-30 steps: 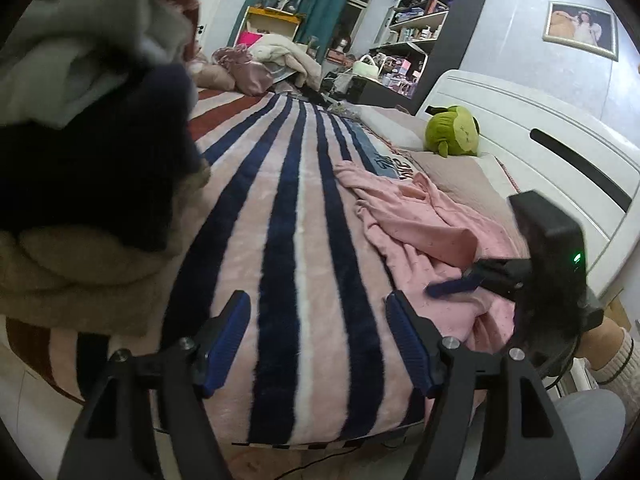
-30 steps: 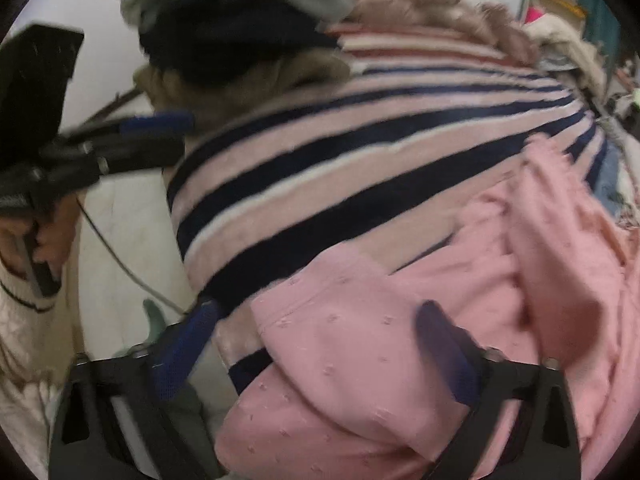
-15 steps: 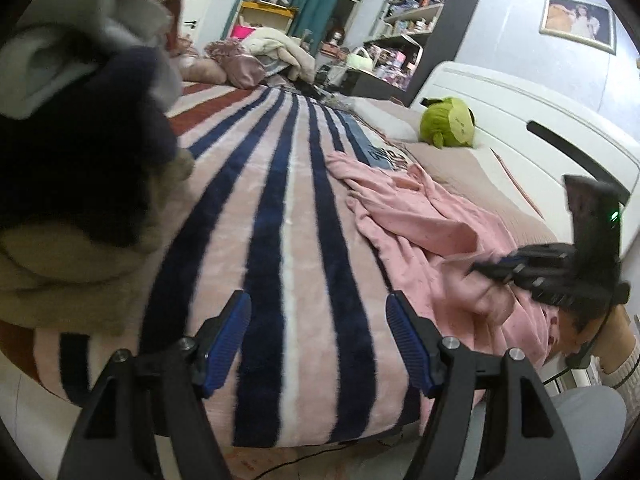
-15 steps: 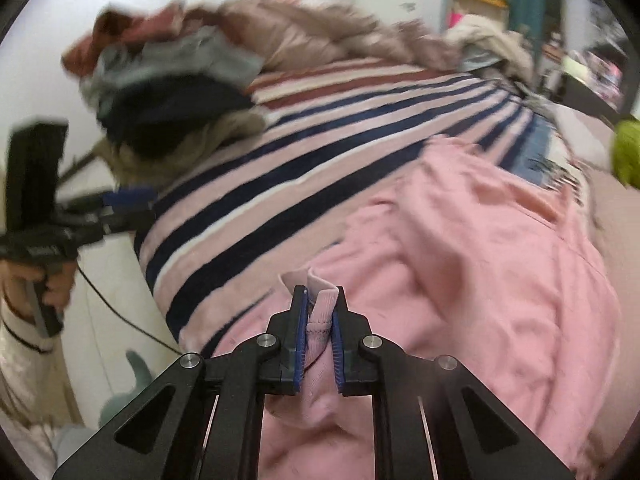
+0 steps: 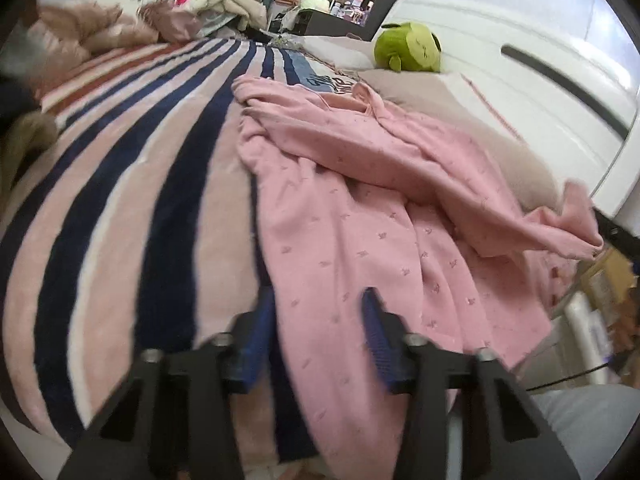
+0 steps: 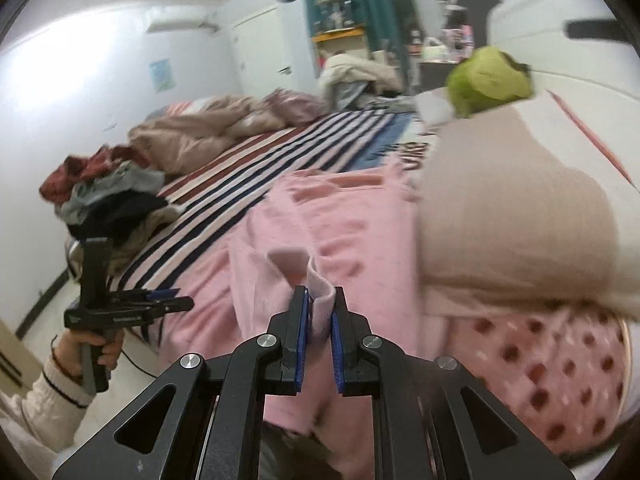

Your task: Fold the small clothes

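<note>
Meanwhile, on a bed spread with a striped blanket [image 5: 132, 200], a pink dotted garment [image 5: 360, 216] lies crumpled along the side nearest the white headboard [image 5: 520, 80], part of it hanging over the near edge. The right gripper [image 6: 318, 312] is clamped on a folded hem of that garment [image 6: 320, 280], the cloth pinched between its blue pads and lifted clear of the bedding, likely so the piece can be drawn out flat before any fold is made.

The left gripper [image 5: 316, 340] sits low at the near edge with the pink cloth running between its fingers. Its jaws have just been closing, yet in the left wrist view the pads look not yet pressed on the fabric; motion blur leaves that uncertain. It is seen from the side in the right wrist view, held in a hand [image 6: 94, 350] with a cream cuff. Taking a second corner would give the person two points to stretch the garment between.

Open room lies to the left, where the blanket's stripes run bare toward a heap of other clothes [image 6: 108, 196] at the far corner. A beige pillow [image 6: 516, 216] and a green plush toy [image 5: 408, 46] crowd the headboard side, so spreading leftward seems the easier course.
</note>
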`<state>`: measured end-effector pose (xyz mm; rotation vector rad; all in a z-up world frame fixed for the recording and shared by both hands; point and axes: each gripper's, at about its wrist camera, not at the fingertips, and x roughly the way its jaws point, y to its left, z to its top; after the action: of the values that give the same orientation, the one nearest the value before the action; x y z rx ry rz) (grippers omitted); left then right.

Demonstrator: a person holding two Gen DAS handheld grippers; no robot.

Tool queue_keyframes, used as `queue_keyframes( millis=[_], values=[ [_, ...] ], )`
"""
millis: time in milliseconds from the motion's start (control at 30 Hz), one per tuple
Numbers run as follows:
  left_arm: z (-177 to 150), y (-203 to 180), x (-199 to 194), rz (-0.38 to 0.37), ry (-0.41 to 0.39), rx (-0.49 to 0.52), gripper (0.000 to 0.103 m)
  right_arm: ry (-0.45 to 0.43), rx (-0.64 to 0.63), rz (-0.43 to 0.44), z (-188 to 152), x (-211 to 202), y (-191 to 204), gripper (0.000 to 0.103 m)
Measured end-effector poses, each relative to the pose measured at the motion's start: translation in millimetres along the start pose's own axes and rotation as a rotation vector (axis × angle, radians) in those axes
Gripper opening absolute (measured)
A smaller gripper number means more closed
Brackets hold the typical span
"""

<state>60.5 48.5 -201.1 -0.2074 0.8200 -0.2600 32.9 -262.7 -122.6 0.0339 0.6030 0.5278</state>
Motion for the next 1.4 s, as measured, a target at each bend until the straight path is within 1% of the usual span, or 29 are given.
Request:
queue_keyframes(
  millis=[33, 67, 167, 200, 300, 333, 367, 400, 433, 500, 567, 600, 633, 667, 700, 767, 800, 833, 867, 900, 1000, 1100, 1133, 1167, 1267, 1300, 1333, 1367, 1400],
  values=[
    [1.1, -3.2, 2.4, 0.003, 0.005, -0.003, 0.006, -0.008, 0.023, 0.002, -2.9, -4.6, -7.9, 0.004],
    [2.1, -5.0, 2.9, 0.003, 0.007, -0.013, 0.004, -0.016, 0.040, 0.007, -4.6, -8.7, -15.3, 0.004],
    [1.5, -7.7, -11.9, 0.067, -0.041, 0.010, 0.003, -0.021, 0.066, 0.052, -9.3, -12.1, -24.3, 0.004],
    [1.0, -2.7, -26.2, 0.111, -0.069, 0.016, 0.003, -0.020, 0.062, 0.066, -10.1, -12.2, -24.0, 0.004],
    [0.7, 20.2, -48.3, 0.149, -0.066, 0.008, 0.003, -0.004, 0.023, 0.081, -8.2, -6.4, -17.1, 0.008],
    [0.5, 26.8, -51.0, 0.166, -0.057, 0.010, 0.003, 0.004, 0.011, 0.089, -5.5, -1.4, -14.6, 0.017],
    [-1.4, 32.1, -53.6, 0.178, -0.052, 0.013, 0.003, 0.009, 0.006, 0.096, -4.0, 4.1, -13.1, 0.023],
    [-4.5, 38.1, -54.4, 0.191, -0.042, 0.012, 0.003, 0.018, 0.001, 0.101, 1.2, 12.6, -10.2, 0.036],
    [-6.8, 40.2, -55.2, 0.212, -0.040, 0.015, 0.003, 0.027, -0.004, 0.106, 3.1, 20.4, -5.6, 0.040],
    [-10.6, 46.2, -52.5, 0.280, -0.035, 0.028, 0.001, 0.059, -0.030, 0.106, 10.1, 38.7, 2.0, 0.040],
    [-12.6, 51.9, -50.9, 0.320, -0.026, 0.017, 0.000, 0.108, -0.068, 0.107, 15.8, 60.0, 10.3, 0.041],
    [-13.5, 55.7, -50.3, 0.305, -0.015, 0.015, 0.001, 0.147, -0.091, 0.112, 17.7, 73.3, 14.3, 0.045],
    [-13.8, 56.7, -51.5, 0.271, -0.014, 0.009, 0.006, 0.185, -0.115, 0.110, 17.8, 84.6, 18.9, 0.049],
    [-13.0, 55.9, -53.4, 0.237, -0.020, 0.002, 0.024, 0.225, -0.146, 0.090, 16.6, 95.8, 22.4, 0.051],
    [-11.7, 51.6, -59.2, 0.192, -0.045, 0.014, 0.039, 0.251, -0.171, 0.064, 15.1, 103.2, 24.5, 0.053],
    [-8.5, 38.2, -63.9, 0.144, -0.066, 0.065, 0.040, 0.309, -0.228, -0.007, 9.1, 117.3, 27.2, 0.056],
    [-6.3, 32.0, -63.7, 0.122, -0.069, 0.083, 0.040, 0.339, -0.246, -0.025, 4.5, 122.5, 26.9, 0.056],
    [-3.2, 25.8, -62.2, 0.099, -0.072, 0.094, 0.040, 0.360, -0.249, -0.023, -0.4, 125.0, 25.8, 0.049],
    [-0.1, 20.3, -61.0, 0.070, -0.076, 0.104, 0.042, 0.369, -0.243, -0.009, -3.2, 124.8, 24.3, 0.036],
    [2.6, 13.7, -60.4, 0.041, -0.081, 0.115, 0.043, 0.376, -0.230, 0.020, -6.5, 122.4, 24.4, 0.003],
    [15.2, -6.5, -55.8, -0.006, -0.095, 0.159, 0.044, 0.349, -0.177, 0.080, -10.0, 100.7, 24.2, 0.002],
    [21.3, -22.7, -53.6, -0.048, -0.100, 0.174, 0.046, 0.304, -0.080, 0.152, -10.4, 71.1, 21.0, 0.002],
    [24.3, -26.2, -51.0, -0.059, -0.100, 0.175, 0.047, 0.296, -0.065, 0.163, -11.6, 66.4, 20.1, 0.002],
    [25.5, -30.1, -48.7, -0.067, -0.100, 0.177, 0.048, 0.292, -0.055, 0.162, -13.8, 62.7, 19.1, 0.002],
    [27.7, -43.0, -41.5, -0.082, -0.090, 0.176, 0.048, 0.309, -0.060, 0.078, -24.3, 65.0, 12.8, 0.002],
    [27.1, -48.9, -41.1, -0.085, -0.089, 0.179, 0.050, 0.301, -0.026, 0.066, -26.6, 64.3, 2.8, 0.002],
    [26.9, -52.6, -41.9, -0.084, -0.090, 0.185, 0.053, 0.285, -0.002, 0.066, -26.8, 61.2, -3.1, 0.005],
    [26.4, -55.3, -42.9, -0.082, -0.093, 0.189, 0.060, 0.259, 0.021, 0.065, -25.8, 56.2, -10.2, 0.011],
    [26.2, -58.1, -45.5, -0.077, -0.101, 0.197, 0.064, 0.228, 0.034, 0.051, -25.4, 49.3, -17.2, 0.034]
  ],
)
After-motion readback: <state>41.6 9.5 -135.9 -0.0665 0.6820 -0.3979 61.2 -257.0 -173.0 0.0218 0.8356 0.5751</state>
